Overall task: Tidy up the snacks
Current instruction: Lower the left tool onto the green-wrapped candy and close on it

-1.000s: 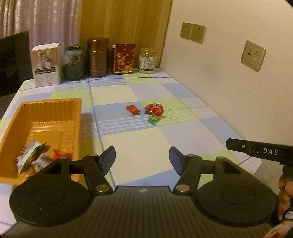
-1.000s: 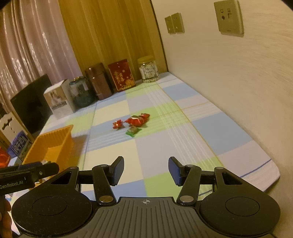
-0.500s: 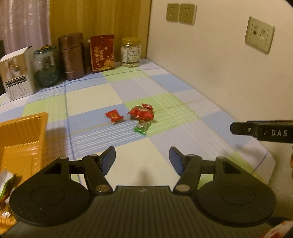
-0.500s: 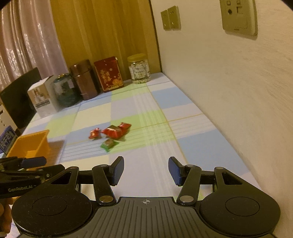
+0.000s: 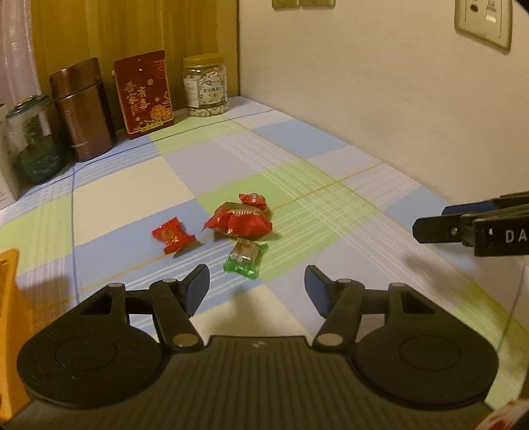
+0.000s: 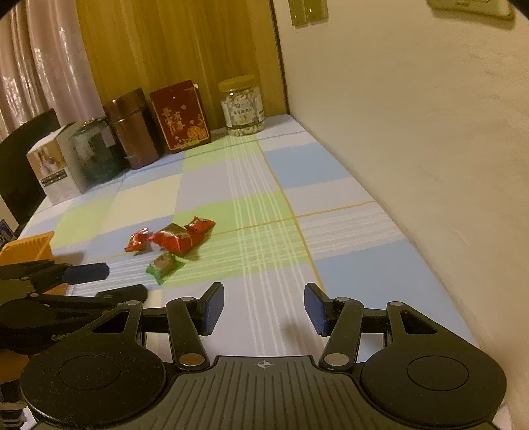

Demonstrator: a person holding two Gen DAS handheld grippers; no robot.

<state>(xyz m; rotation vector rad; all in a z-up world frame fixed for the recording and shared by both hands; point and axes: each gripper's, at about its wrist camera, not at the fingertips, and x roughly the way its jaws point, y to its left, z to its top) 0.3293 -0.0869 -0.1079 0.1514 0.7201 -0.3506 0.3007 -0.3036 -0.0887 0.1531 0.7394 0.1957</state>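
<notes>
Now your left gripper (image 5: 257, 286) is open with nothing between its fingers; it tips down at the checked tablecloth (image 5: 139, 185), and the green candy (image 5: 245, 255) lies just past its fingertips; your right gripper (image 6: 263, 306) is open and empty too, tipped down over bare cloth, with the sweets off to its left. Only the right view shows the white box (image 6: 54, 167) whole and the dark chair (image 6: 23, 172) behind it; only the left view shows the wall socket (image 5: 484, 20) clearly. Each camera sees the other gripper poking in from the side. The small red candy (image 5: 172, 235), the big red packet (image 5: 239, 223) and another small red candy (image 5: 253, 199) lie close together near the middle of the table; the big packet touches the far one. The orange tray (image 6: 28, 246) shows only an edge at the left; you cannot tell what is in it. The nut jar (image 5: 205, 86), red tin (image 5: 144, 91), brown canister (image 5: 82, 109) and glass jar (image 5: 33, 139) stand along the back.
</notes>
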